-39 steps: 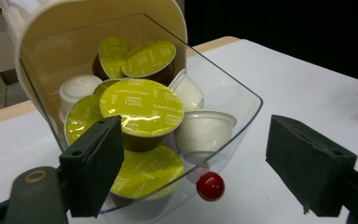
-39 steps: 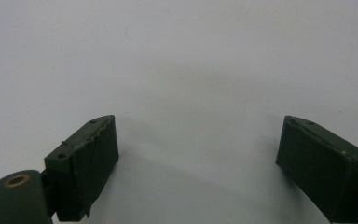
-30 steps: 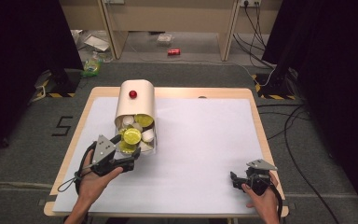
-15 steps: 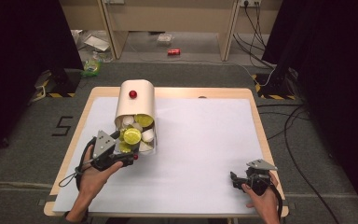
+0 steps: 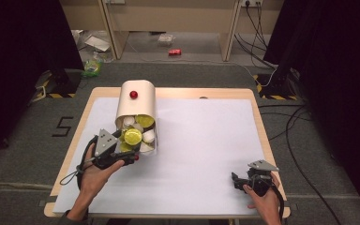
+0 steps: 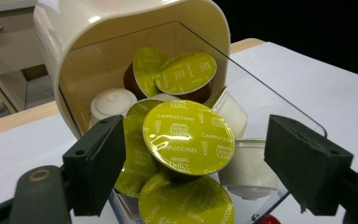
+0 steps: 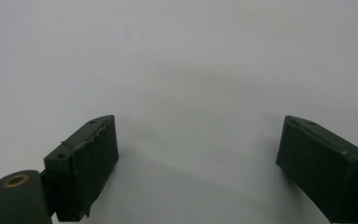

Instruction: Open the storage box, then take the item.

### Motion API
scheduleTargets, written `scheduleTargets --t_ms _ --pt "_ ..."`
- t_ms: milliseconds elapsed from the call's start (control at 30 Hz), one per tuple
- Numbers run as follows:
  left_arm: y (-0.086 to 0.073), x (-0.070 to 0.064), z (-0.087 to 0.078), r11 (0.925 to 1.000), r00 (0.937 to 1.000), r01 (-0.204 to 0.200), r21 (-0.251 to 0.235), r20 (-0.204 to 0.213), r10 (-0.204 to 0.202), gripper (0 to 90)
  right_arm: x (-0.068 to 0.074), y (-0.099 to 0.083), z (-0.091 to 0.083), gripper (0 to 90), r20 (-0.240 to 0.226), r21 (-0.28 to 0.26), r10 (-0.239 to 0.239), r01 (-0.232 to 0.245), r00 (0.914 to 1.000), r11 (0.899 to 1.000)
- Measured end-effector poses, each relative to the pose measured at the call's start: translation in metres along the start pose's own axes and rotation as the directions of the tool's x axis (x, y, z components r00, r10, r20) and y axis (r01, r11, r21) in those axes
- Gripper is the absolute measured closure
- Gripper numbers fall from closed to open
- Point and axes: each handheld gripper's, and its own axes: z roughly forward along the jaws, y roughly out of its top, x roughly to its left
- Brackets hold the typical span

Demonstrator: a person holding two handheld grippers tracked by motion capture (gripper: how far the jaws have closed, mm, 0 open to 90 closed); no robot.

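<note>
White tabletop [image 5: 206, 140]: tipped cream bin [image 5: 136, 105] spilling capsules [image 6: 189, 137]; left tongs [image 6: 193, 172], right tongs [image 7: 198, 163] apart.

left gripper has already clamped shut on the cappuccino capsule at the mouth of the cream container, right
Not quite. The left gripper is at the mouth of the cream container, but its jaws stand wide open on either side of the cappuccino capsule, with a gap at each side. The left gripper view shows this.
</note>
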Motion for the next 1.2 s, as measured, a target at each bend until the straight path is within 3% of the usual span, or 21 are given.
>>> scheduleTargets --t_ms 933,1200 --pt "0.002 -0.002 0.015 0.9992 0.9995 -0.023 0.033 -0.019 0.024 24.1 0.0 0.0 0.0 12.7 0.001 0.0 -0.001 0.001 1.0 1.0" --pt "0.0 0.0 0.019 0.9983 0.9991 -0.025 0.052 -0.033 0.027 31.0 0.0 0.0 0.0 12.6 0.001 0.0 -0.001 0.001 1.0 1.0"
